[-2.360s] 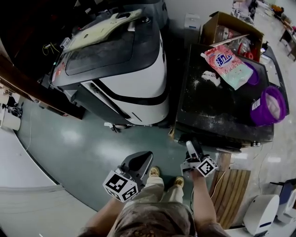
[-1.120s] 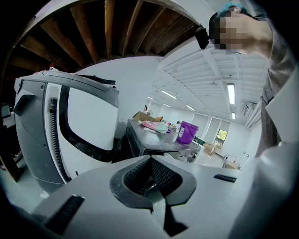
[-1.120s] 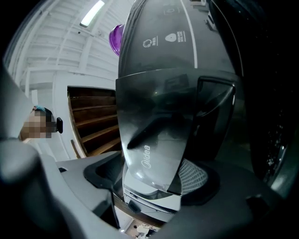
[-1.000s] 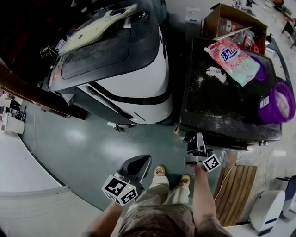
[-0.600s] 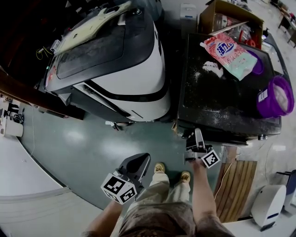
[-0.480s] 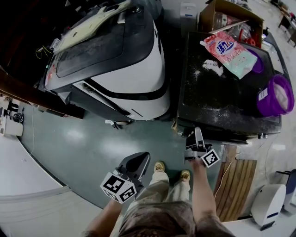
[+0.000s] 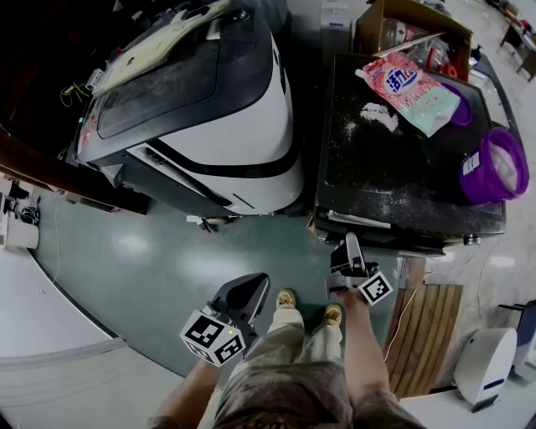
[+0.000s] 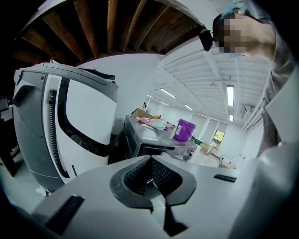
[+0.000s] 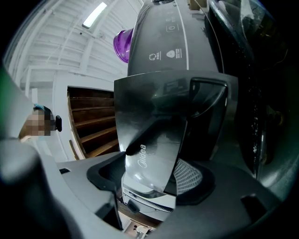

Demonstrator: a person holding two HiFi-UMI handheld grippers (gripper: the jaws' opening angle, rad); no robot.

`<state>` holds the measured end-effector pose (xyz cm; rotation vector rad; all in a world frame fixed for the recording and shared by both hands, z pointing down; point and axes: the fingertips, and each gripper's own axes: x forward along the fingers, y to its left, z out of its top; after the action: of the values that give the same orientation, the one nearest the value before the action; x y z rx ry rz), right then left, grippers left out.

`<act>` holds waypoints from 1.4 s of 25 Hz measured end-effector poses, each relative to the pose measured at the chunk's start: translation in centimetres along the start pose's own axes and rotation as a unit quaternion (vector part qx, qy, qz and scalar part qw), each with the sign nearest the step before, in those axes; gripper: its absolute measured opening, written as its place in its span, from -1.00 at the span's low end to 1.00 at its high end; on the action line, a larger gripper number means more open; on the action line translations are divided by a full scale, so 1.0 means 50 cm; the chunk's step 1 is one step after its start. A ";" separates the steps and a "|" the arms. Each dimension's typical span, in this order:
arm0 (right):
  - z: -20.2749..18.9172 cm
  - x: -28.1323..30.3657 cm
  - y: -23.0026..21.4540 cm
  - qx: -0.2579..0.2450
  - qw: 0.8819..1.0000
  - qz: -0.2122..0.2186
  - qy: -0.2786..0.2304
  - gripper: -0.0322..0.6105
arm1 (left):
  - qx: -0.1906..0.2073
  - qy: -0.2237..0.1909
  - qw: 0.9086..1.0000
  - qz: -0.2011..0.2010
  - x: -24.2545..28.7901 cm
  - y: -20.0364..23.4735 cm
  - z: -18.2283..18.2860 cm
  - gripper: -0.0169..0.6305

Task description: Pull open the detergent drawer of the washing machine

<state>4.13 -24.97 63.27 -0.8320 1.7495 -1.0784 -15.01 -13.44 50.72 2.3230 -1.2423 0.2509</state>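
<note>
The washing machine (image 7: 394, 167) has a dark, powder-dusted top and stands at the right of the head view. At its near front edge the detergent drawer (image 7: 358, 220) shows as a thin pale strip, out a little. My right gripper (image 7: 346, 251) is at that edge, shut on the drawer. In the right gripper view the glossy drawer front (image 9: 154, 149) fills the gap between the jaws of the right gripper (image 9: 159, 179). My left gripper (image 7: 249, 289) hangs lower left over the green floor, apart from the machine. The left gripper (image 8: 150, 162) has its pads together on nothing.
A large white and black machine (image 7: 218, 117) stands left of the washer. On the washer top lie a pink detergent bag (image 7: 410, 88) and a purple bucket (image 7: 494, 167), with a cardboard box (image 7: 410, 25) behind. A wooden pallet (image 7: 427, 335) lies at the right, by the person's feet (image 7: 289, 300).
My right gripper went from below the washer's front up to its edge and stays there. A pale strip of the drawer now shows at that edge. The left gripper has hardly moved.
</note>
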 end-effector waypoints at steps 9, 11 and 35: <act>-0.020 -0.037 0.020 0.002 1.000 0.000 0.008 0.06 | -0.001 0.003 1.000 -0.012 0.006 -0.013 -0.006 -0.88; -0.023 -0.044 0.023 0.002 1.000 -0.001 0.008 0.06 | -0.003 0.007 1.000 -0.012 0.007 -0.017 -0.006 -0.88; -0.063 -0.137 0.062 0.011 1.000 -0.007 0.007 0.05 | 0.000 0.021 0.999 -0.040 0.007 -0.044 -0.034 -0.88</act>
<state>3.55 -16.86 63.46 -0.8270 1.7422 -1.1133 -12.89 -11.82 51.57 2.3497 -1.1274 0.2714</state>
